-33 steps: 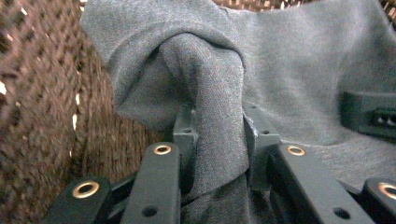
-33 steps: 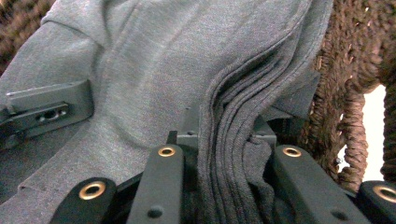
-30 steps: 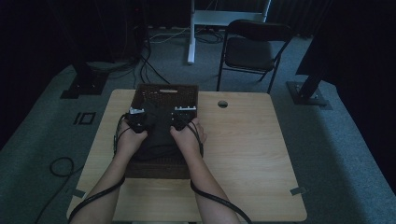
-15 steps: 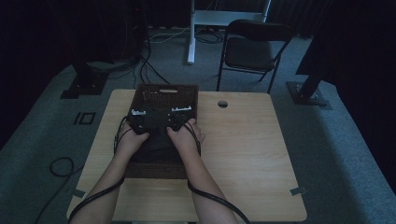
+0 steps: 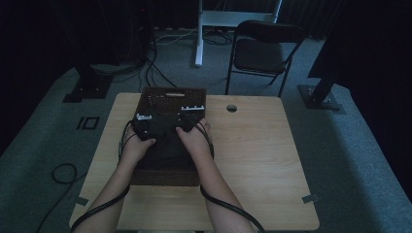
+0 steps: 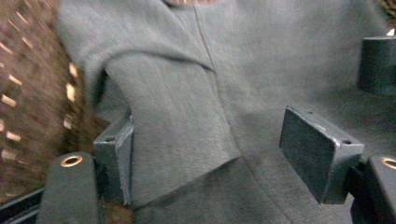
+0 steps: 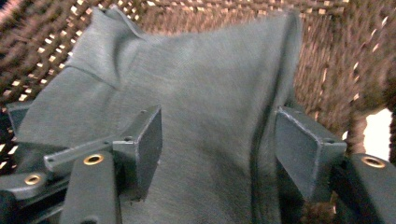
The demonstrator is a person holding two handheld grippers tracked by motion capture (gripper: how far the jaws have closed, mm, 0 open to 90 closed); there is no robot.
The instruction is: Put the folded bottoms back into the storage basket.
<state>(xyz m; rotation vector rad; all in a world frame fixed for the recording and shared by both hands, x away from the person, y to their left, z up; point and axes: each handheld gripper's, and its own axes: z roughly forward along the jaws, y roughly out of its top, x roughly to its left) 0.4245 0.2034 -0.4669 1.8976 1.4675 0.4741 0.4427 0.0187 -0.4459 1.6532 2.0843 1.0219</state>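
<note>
Both claws, left claw (image 5: 144, 118) and right claw (image 5: 191, 109), have just been opening, jaws apart, directly above the grey garment (image 7: 196, 93) lying in the wicker basket (image 5: 167, 94) near the tabletop's (image 5: 262, 155) far edge.

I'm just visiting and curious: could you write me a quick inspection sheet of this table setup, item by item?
Surface: wooden table, with a round hole.
Job's things: grey folded garment lying in the brown wicker basket.
Clutter: nothing seen.
Grippers: left gripper and right gripper over the garment, jaws just opened, cloth between them unpinched.
Cables: black cables trail along both forearms.
Surroundings: dark room, folding chair, grey carpet.
</note>
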